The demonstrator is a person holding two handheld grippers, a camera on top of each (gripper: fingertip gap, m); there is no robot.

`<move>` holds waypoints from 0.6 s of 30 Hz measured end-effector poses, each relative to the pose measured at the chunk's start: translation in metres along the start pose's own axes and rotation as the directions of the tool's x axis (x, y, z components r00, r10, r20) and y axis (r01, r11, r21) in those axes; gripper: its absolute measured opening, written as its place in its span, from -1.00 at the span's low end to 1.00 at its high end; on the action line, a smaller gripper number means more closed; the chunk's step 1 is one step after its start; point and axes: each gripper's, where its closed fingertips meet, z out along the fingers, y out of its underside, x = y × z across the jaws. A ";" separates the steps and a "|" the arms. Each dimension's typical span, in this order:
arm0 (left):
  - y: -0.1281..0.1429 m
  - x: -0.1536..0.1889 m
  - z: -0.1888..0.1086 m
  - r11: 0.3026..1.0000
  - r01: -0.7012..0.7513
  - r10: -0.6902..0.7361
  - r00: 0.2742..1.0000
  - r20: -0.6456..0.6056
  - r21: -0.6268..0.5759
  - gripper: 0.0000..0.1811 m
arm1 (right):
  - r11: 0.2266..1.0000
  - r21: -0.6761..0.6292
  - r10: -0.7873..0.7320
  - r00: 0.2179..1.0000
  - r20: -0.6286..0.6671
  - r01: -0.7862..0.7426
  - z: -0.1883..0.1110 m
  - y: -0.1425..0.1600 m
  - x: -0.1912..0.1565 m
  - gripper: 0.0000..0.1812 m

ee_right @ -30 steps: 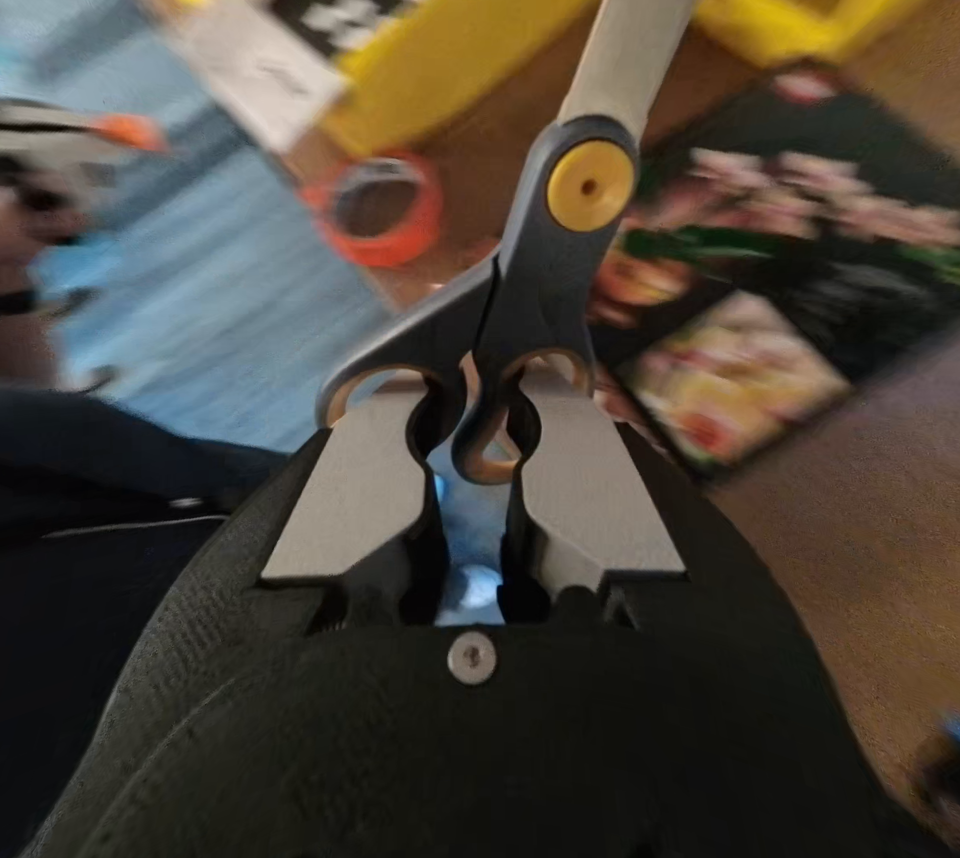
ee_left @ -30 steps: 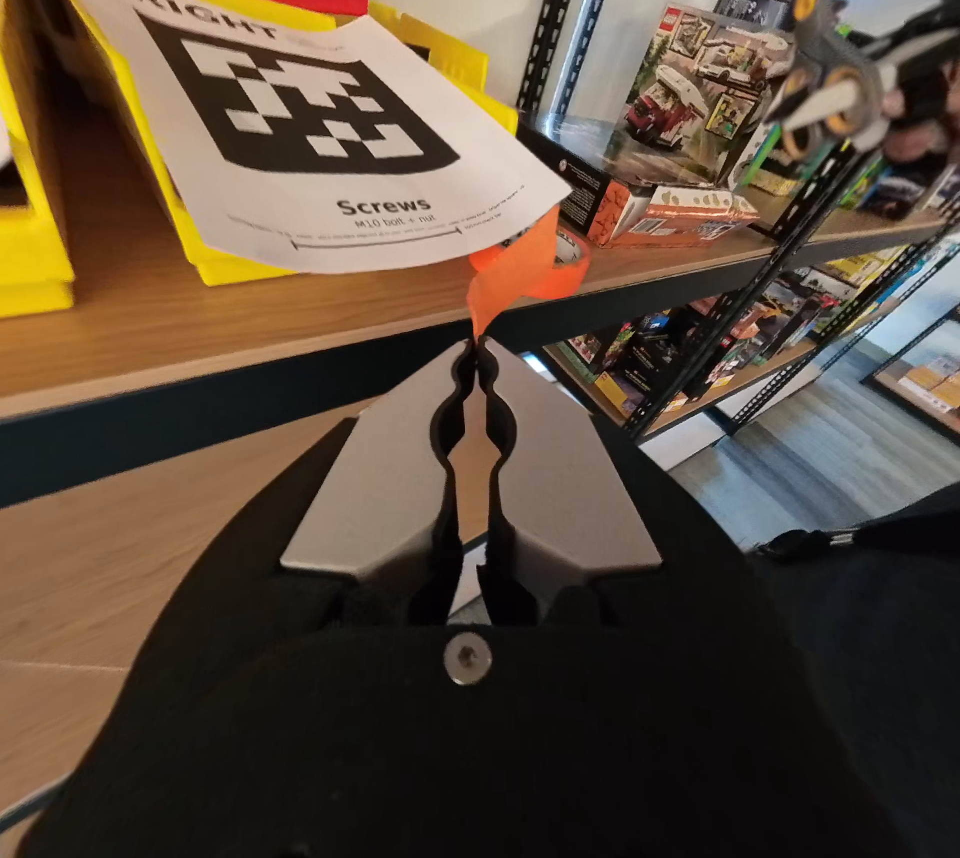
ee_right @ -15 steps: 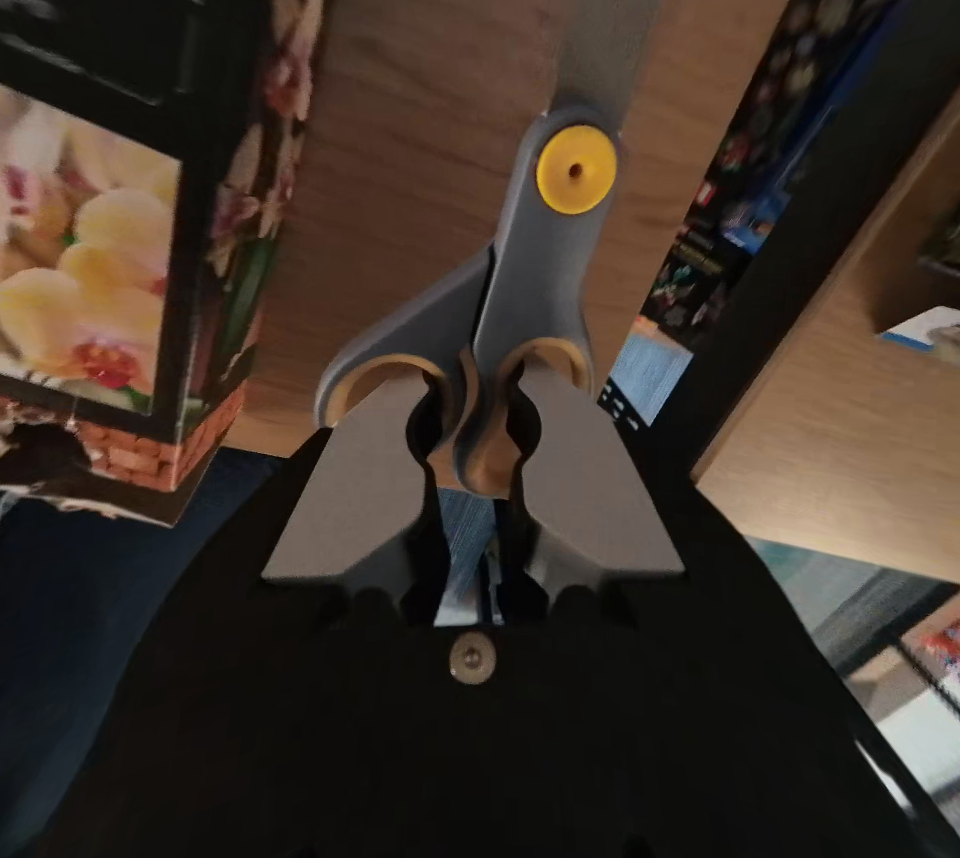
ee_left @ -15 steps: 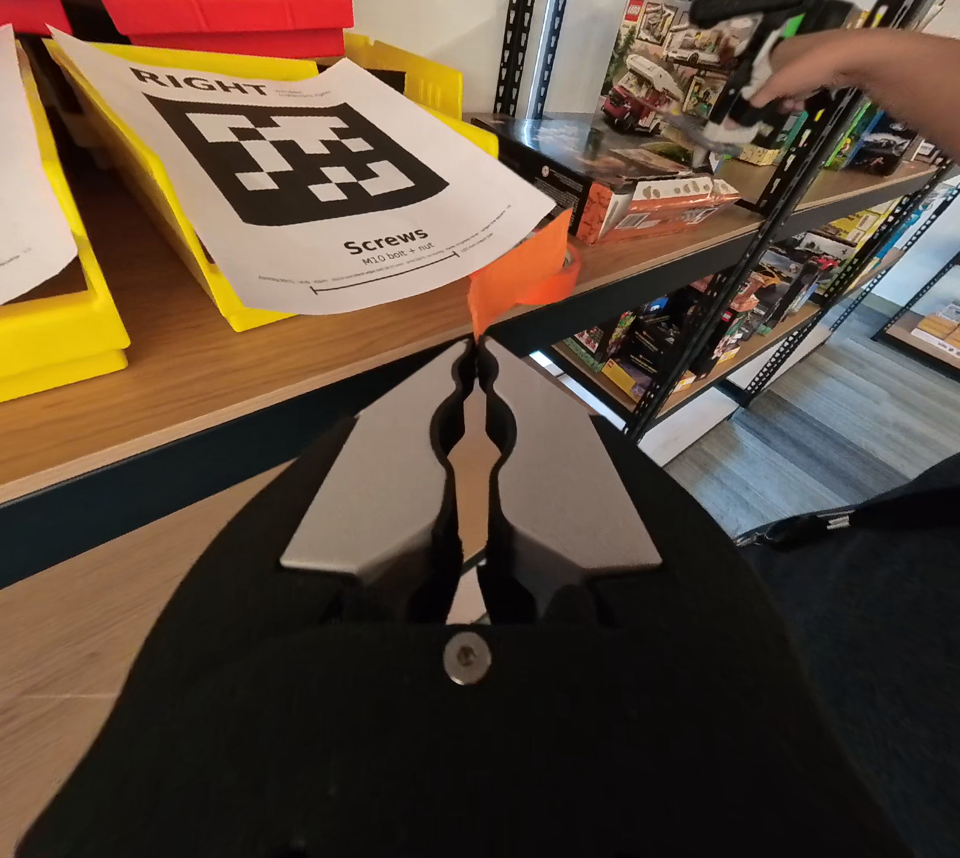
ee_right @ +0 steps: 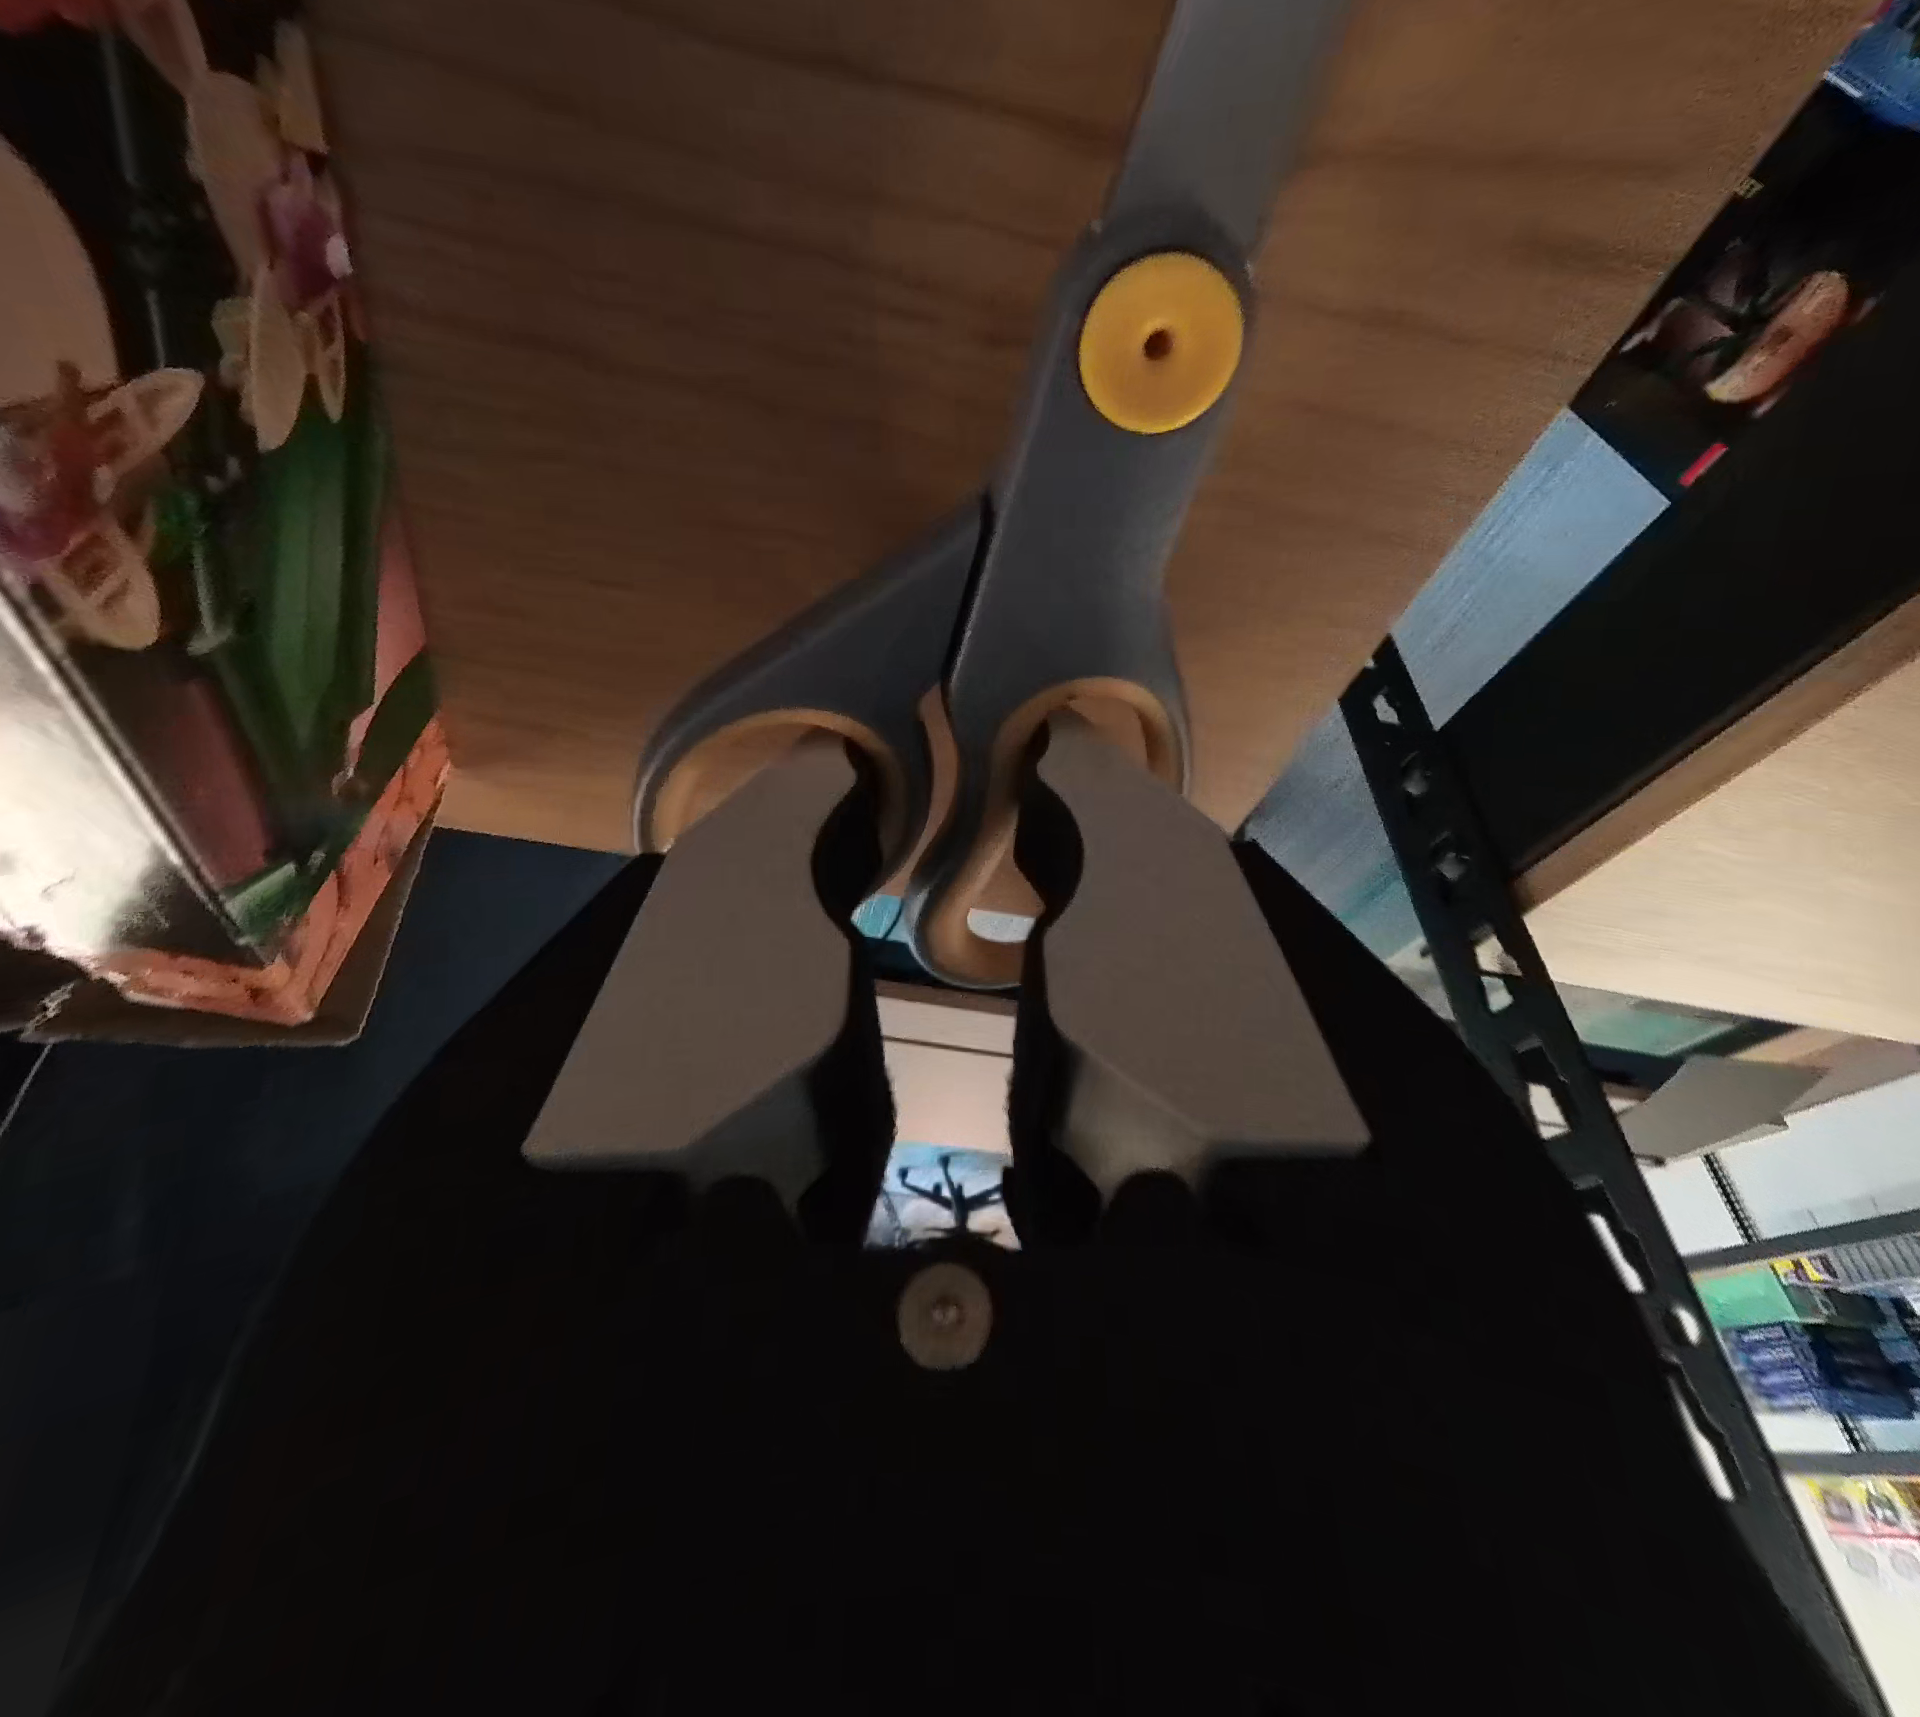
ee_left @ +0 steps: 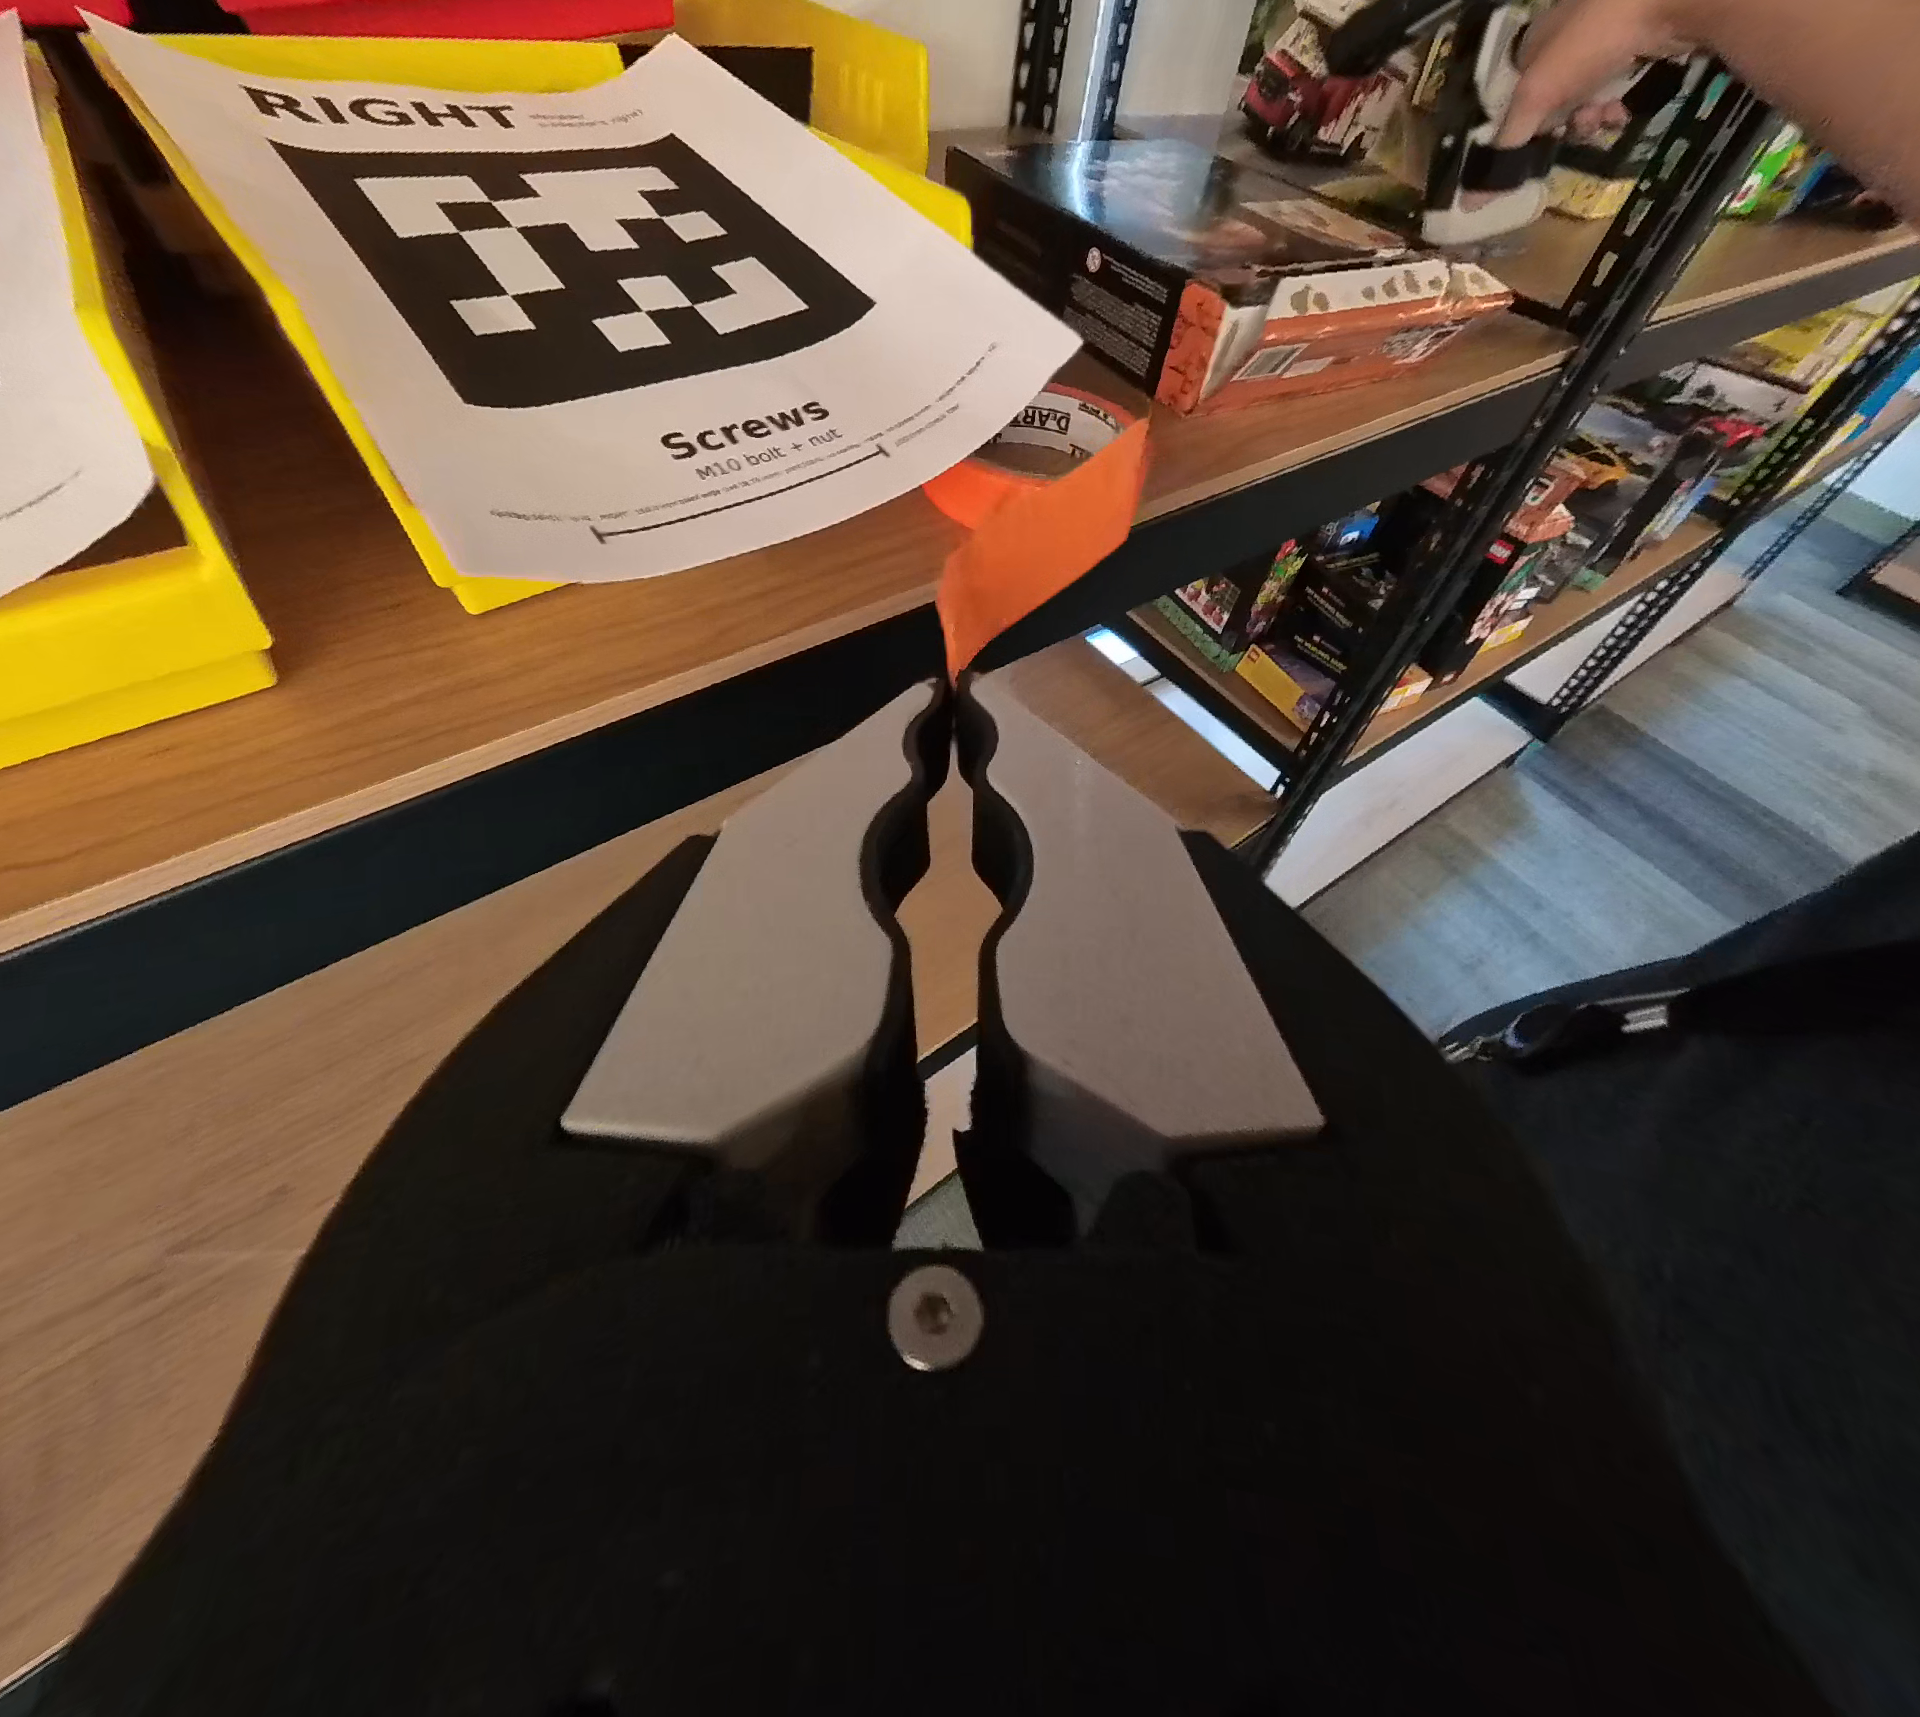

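Two grippers occupied: left gripper [ee_left: 956,691] remains pinched on orange tape [ee_left: 1039,545] drawn from its roll [ee_left: 1039,446], while right gripper [ee_right: 961,794], clamping scissors [ee_right: 1101,524], has swung above the shelf [ee_right: 675,213].

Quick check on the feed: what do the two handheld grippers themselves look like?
The left gripper and the right gripper look alike: a broad black body with a silver screw at its centre, and two flat grey fingers with wavy black inner edges. No cables or markings show.

Left gripper [ee_left: 954,693] and right gripper [ee_right: 954,794] looked alike: black textured body, two grey wavy-edged fingers [ee_left: 764,961], one silver screw [ee_left: 933,1318] centred below.
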 end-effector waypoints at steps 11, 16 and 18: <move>-0.005 0.015 -0.017 0.999 -0.036 0.037 0.999 0.027 -0.013 -1.00 | 0.971 0.238 -0.002 0.998 -0.061 0.016 -0.021 -0.027 0.000 -0.39; -0.008 0.033 -0.010 0.999 -0.026 0.027 1.000 -0.014 0.025 -1.00 | 0.715 0.696 0.083 0.983 -0.166 0.057 -0.073 -0.021 -0.020 -0.49; -0.011 0.043 0.003 0.999 -0.035 0.036 0.998 -0.042 0.017 -1.00 | 0.392 0.898 0.109 0.958 -0.264 0.203 -0.118 0.001 -0.047 -0.47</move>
